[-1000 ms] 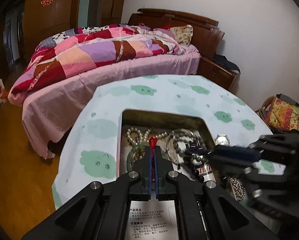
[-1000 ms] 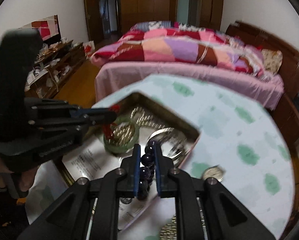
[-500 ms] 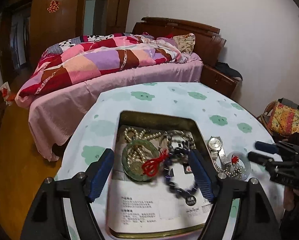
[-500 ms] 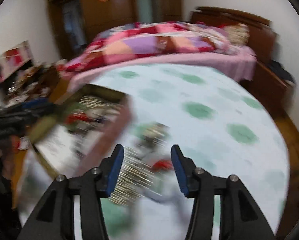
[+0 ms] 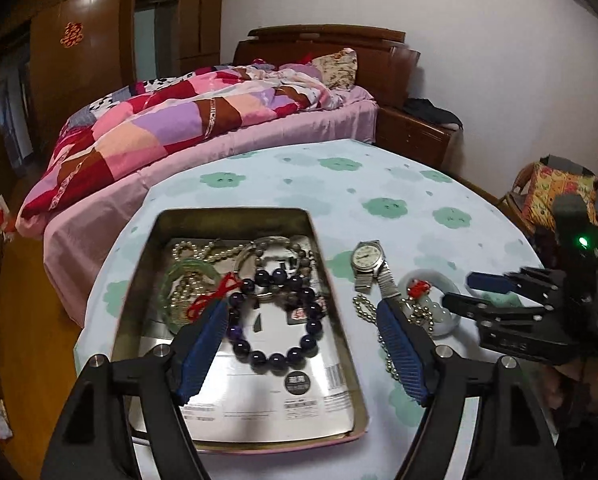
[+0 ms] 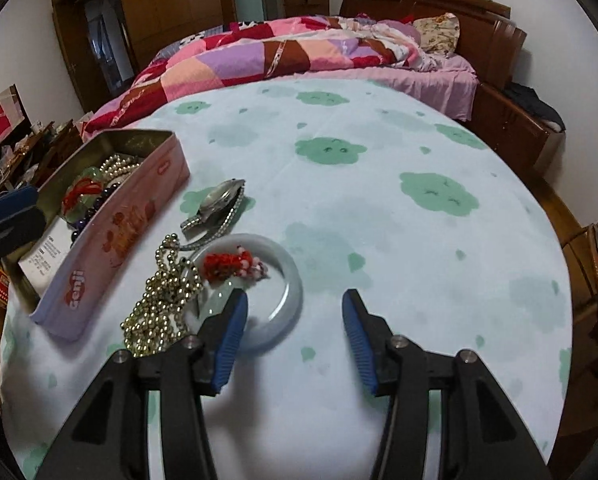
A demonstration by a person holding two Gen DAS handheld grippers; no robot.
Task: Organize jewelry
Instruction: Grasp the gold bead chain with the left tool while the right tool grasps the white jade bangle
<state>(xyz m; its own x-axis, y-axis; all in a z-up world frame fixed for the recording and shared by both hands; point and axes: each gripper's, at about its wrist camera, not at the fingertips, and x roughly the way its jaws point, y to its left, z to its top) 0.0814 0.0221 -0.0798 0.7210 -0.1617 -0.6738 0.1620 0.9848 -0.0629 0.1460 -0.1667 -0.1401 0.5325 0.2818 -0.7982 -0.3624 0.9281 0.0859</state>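
A pink tin box (image 5: 241, 424) (image 6: 115, 240) on the round table holds a dark purple bead bracelet (image 5: 277, 316), a green bangle with red cord (image 5: 179, 280) and pearl strands. My left gripper (image 5: 303, 344) is open and empty above the box. On the cloth beside the box lie a wristwatch (image 5: 369, 260) (image 6: 219, 200), a gold bead chain (image 6: 159, 304) and a pale jade bangle (image 6: 275, 280) with a red tassel. My right gripper (image 6: 293, 336) is open and empty just before the bangle; it shows in the left wrist view (image 5: 465, 292).
The round table carries a white cloth with green cloud prints (image 6: 419, 160). A bed with a patchwork quilt (image 6: 291, 52) stands behind it. A wooden nightstand (image 5: 415, 140) and a patterned bag (image 5: 555, 192) are at the right. Cluttered shelves (image 6: 15, 156) are at the left.
Both grippers opened and let go of the red-corded bangle and the purple bracelet, which now lie in the box. The right gripper swung right to the bangle on the cloth.
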